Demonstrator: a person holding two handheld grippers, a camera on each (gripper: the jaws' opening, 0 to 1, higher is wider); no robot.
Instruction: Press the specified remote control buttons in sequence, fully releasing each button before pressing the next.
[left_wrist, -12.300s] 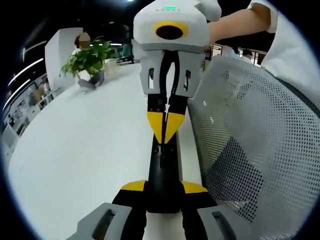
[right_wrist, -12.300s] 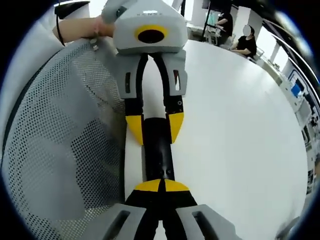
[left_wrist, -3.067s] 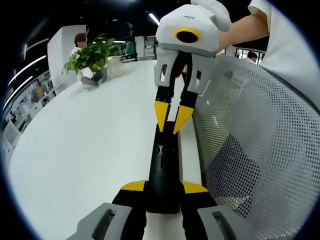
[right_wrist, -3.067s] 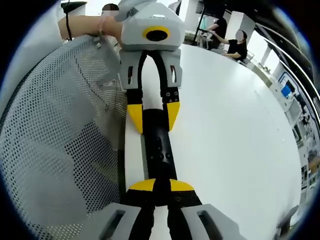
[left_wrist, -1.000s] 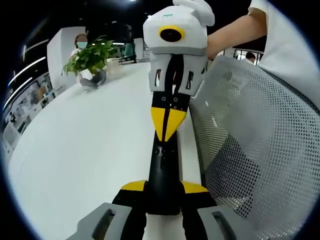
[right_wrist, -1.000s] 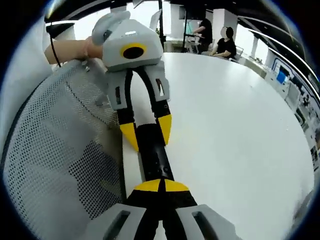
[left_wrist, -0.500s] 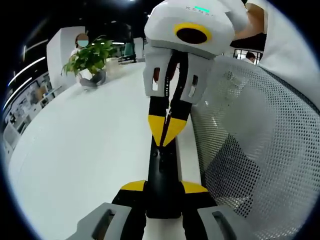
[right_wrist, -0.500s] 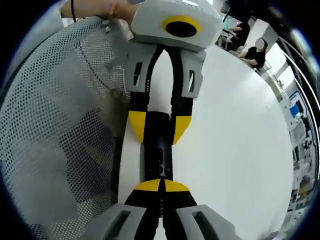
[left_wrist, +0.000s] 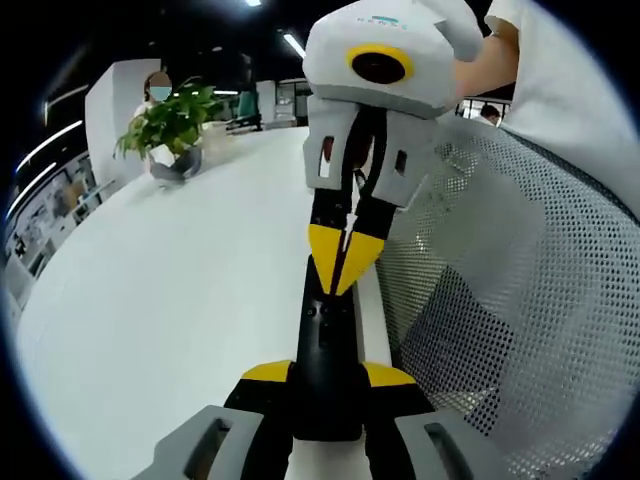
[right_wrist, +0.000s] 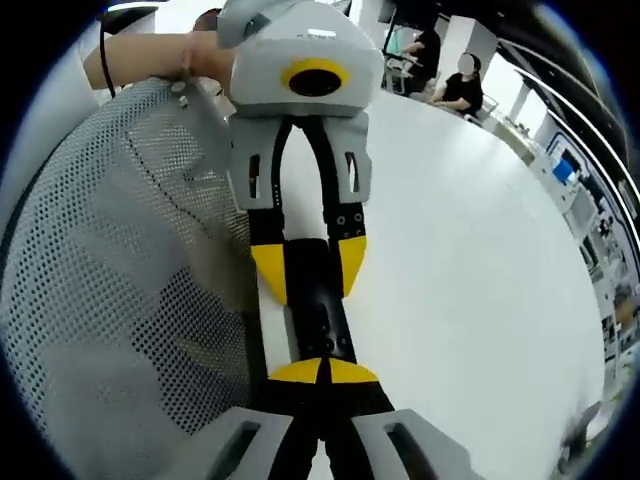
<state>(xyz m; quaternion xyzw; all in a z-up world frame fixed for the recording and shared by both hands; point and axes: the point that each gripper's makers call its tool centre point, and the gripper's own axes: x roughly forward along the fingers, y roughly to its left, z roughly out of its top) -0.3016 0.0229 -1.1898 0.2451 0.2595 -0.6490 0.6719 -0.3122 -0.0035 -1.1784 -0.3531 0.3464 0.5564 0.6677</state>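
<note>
Left gripper (left_wrist: 327, 385) clamps remote (left_wrist: 327, 345) by its end, steadying it over tabletop (left_wrist: 170, 290). Right gripper (right_wrist: 322, 375), tips together, rests on buttons, likely pressing.

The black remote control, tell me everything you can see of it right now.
The remote control is a long, slim black bar, seemingly matte plastic, with a few small buttons along its top face. It lies flat near the white table's edge, beside a mesh chair back. The left hand-held gripper clamps one end between its yellow tips. The right hand-held gripper, jaws closed, has its yellow tips on the top face toward the other end.
</note>
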